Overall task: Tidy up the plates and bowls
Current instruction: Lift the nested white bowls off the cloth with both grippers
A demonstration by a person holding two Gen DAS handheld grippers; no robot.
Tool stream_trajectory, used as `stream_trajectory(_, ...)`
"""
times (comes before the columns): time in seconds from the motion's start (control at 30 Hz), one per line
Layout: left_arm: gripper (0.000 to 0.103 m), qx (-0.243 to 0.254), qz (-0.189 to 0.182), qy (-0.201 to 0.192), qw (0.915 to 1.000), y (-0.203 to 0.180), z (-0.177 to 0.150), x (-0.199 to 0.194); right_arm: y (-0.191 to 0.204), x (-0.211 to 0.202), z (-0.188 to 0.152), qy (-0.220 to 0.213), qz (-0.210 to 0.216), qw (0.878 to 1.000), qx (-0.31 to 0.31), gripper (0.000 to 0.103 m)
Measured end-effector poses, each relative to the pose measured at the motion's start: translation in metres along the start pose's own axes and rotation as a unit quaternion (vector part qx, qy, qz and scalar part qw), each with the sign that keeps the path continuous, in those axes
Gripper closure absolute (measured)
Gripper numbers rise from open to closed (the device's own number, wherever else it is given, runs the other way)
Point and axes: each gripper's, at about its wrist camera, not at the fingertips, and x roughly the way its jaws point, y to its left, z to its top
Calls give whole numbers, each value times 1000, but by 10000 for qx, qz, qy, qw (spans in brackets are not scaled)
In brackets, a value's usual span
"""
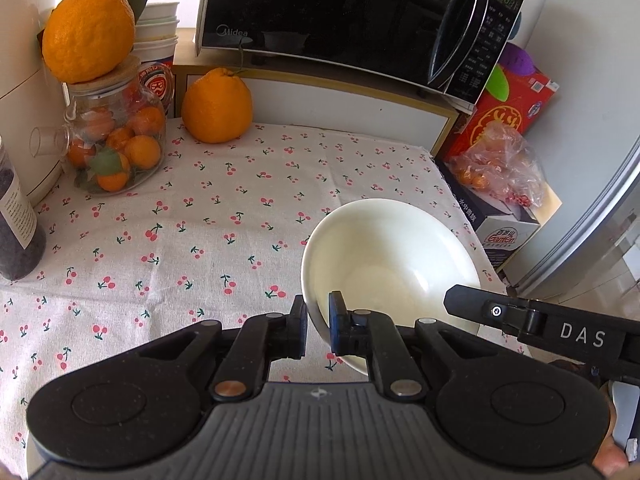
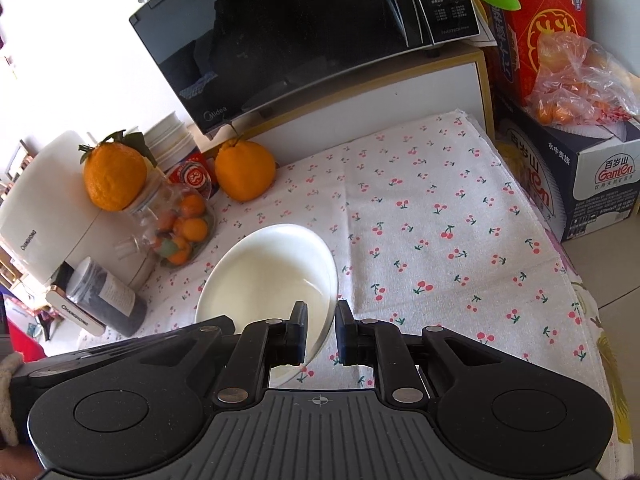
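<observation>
White ceramic, the bowl (image 1: 390, 264) hung tilted over the cherry-print tablecloth (image 1: 200, 216), both my left gripper (image 1: 318, 326) and right gripper (image 2: 322, 332) clamped on opposite sides of its rim.

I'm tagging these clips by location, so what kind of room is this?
Most likely a home kitchen or dining corner: a Midea microwave on a low cabinet, a cherry-print tablecloth, and a white bowl.
</observation>
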Motion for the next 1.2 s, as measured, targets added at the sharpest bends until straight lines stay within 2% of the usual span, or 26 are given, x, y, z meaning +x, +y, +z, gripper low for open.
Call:
stream_trajectory(0.3,93,-11,-80,-115,9999,-13,-9,-19,3,-24,-7,-94,-169,9998,-99,88)
stream_trajectory(0.57,93,-68,-301,-166,9994,-16,-19,-36,4,-44,-20,-199,-179,9995,-166,87)
stream_trajectory(0.8,93,-81,-384,-245,9989,-16,-27,-47,14,-52,-31,-253,-328,9980,-486,85)
stream_trajectory(1.07,93,-90,-480,-60,9988,-15,-41,-53,13,-67,-49,-259,-267,9982,-465,85)
stream_trajectory(1.2,93,39,-496,-3,9988,-20,-48,-54,12,-73,-61,-307,-391,9974,-521,85)
